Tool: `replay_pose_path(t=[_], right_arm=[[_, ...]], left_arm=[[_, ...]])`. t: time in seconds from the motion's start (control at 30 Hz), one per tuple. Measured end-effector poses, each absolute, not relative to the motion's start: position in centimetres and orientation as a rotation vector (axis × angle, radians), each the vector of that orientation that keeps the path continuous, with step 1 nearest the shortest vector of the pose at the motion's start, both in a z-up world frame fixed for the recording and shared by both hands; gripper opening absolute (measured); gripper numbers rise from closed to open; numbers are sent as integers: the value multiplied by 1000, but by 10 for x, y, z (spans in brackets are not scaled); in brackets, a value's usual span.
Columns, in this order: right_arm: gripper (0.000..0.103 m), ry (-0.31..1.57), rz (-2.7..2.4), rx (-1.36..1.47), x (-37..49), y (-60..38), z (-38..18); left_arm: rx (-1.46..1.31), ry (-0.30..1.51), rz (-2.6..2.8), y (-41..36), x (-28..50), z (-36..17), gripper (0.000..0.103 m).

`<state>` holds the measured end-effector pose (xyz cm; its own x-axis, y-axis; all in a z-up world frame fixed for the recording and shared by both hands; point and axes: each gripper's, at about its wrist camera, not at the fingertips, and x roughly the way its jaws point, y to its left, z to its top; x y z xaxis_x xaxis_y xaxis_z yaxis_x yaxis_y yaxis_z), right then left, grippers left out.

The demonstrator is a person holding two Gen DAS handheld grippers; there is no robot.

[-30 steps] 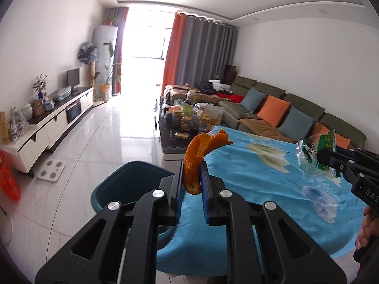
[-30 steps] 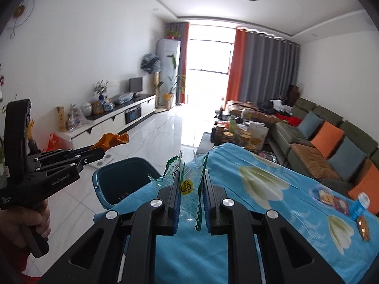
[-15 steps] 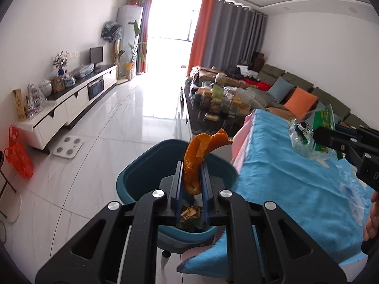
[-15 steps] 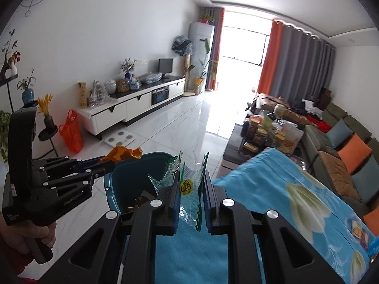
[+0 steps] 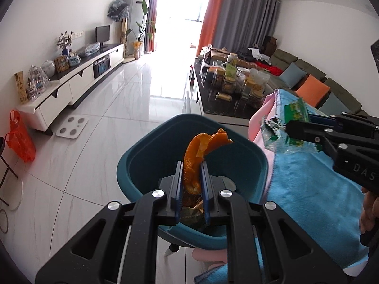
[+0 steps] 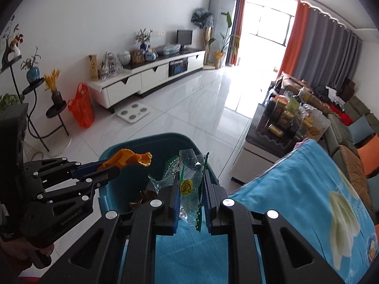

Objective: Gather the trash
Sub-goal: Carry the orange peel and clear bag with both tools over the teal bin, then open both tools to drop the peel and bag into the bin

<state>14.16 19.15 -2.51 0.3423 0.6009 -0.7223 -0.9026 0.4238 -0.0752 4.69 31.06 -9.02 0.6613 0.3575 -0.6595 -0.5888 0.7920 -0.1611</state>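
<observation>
as seen from the left wrist, left gripper [image 5: 191, 184] is clamped on peel [image 5: 201, 151] right over the bin [image 5: 132, 165]; drop step, jaws need to part. right wrist: right gripper [image 6: 191, 196] pinches wrapper [image 6: 187, 179] at the bin's edge, needs a bit more reach first.

**Surroundings: Living Room**

A long white TV cabinet [image 6: 151, 75] stands against the wall. A white bathroom scale [image 6: 133, 114] lies on the glossy tiled floor [image 5: 123, 108]. An orange plastic bag [image 6: 81, 105] sits beside the cabinet. Grey-and-orange curtains [image 5: 239, 16] flank the window.
</observation>
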Motion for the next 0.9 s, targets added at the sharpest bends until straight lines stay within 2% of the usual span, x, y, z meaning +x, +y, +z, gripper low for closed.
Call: replay_pose_path(t=[0.43, 0.6, 0.67, 0.7, 0.8, 0.9], right_arm=[[16, 824, 1073, -565, 167, 233, -57], [21, 855, 1078, -585, 172, 245, -67], [22, 867, 1082, -578, 174, 247, -69], [23, 868, 1081, -574, 176, 246, -69], [38, 883, 1093, -554, 180, 247, -69], [42, 883, 1097, -528, 181, 245, -65]], left_arm=[[-417, 737, 552, 343, 95, -133, 15], [-420, 763, 557, 349, 112, -145, 16], [-425, 764, 560, 352, 115, -147, 22], [-427, 760, 566, 350, 117, -146, 29], [-424, 747, 575, 351, 119, -144, 34], [-426, 718, 592, 348, 110, -137, 43]])
